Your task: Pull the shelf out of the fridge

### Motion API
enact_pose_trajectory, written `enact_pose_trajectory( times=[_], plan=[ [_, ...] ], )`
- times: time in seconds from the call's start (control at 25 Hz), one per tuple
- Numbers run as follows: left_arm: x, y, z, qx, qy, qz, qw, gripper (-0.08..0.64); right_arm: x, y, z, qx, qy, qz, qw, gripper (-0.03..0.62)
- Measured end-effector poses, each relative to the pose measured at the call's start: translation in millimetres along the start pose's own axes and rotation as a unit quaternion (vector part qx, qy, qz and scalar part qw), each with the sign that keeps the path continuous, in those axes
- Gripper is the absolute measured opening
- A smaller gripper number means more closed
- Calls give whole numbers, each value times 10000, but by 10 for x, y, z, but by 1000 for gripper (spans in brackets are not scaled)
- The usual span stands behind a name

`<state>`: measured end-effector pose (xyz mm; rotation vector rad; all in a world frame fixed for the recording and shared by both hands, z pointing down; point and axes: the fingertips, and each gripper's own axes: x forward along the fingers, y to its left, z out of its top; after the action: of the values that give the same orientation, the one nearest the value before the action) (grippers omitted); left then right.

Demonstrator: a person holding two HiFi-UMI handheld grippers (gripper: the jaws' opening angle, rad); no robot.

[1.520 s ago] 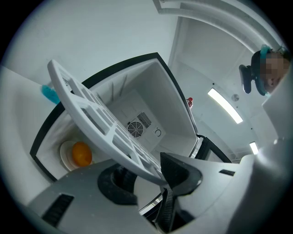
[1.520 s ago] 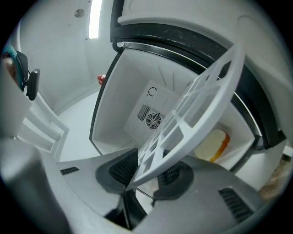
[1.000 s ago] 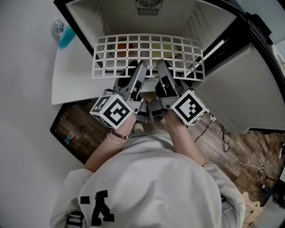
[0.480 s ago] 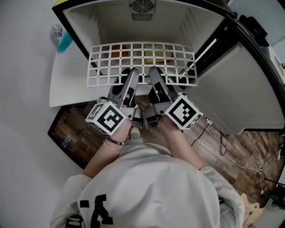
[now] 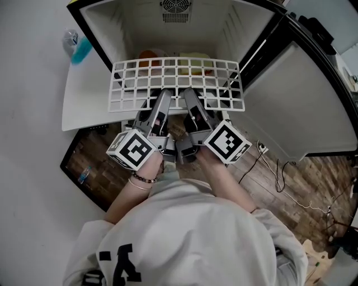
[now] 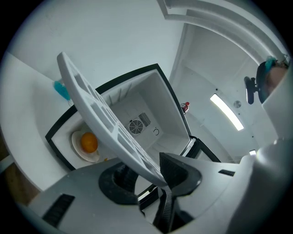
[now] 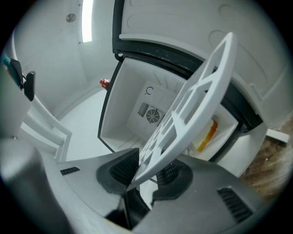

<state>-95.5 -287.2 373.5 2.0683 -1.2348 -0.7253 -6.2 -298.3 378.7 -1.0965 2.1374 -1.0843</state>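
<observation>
Pinching the front edge of the shelf (image 5: 177, 85) with the left gripper (image 6: 149, 172), one dark pad pressed on each face of the edge. Doing the same with the right gripper (image 7: 147, 171), pads tight on that same edge, just beside the left one, near the middle of the edge. Held about flat in the head view, a white grid full of square holes, front part out past the opening of the fridge (image 5: 140, 25), back part inside. Under the grid, down inside: an orange (image 6: 89, 142) on a white plate (image 6: 77, 150), and something yellow (image 7: 208, 132) beside it, too hidden to name. On the back wall, a round fan (image 5: 175, 10). Off to the right, swung wide open, the door (image 5: 296, 106). To the left of the fridge, by the white wall, a clear bottle (image 5: 78, 44) with blue-green in it. Lower down, a brown wood floor (image 5: 291, 184) with thin cords (image 5: 277, 173) lying on it. Nearest the head camera, two bare arms and a white top with black marks.
</observation>
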Motion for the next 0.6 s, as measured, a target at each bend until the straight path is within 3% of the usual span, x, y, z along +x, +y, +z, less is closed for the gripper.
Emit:
enact_pose_trajectory(
  times=[0.6],
  plan=[
    [-684,-503,-295,260,-185,54,9995,143,-800,282,-150,-160,105,226,9996,110]
  ],
)
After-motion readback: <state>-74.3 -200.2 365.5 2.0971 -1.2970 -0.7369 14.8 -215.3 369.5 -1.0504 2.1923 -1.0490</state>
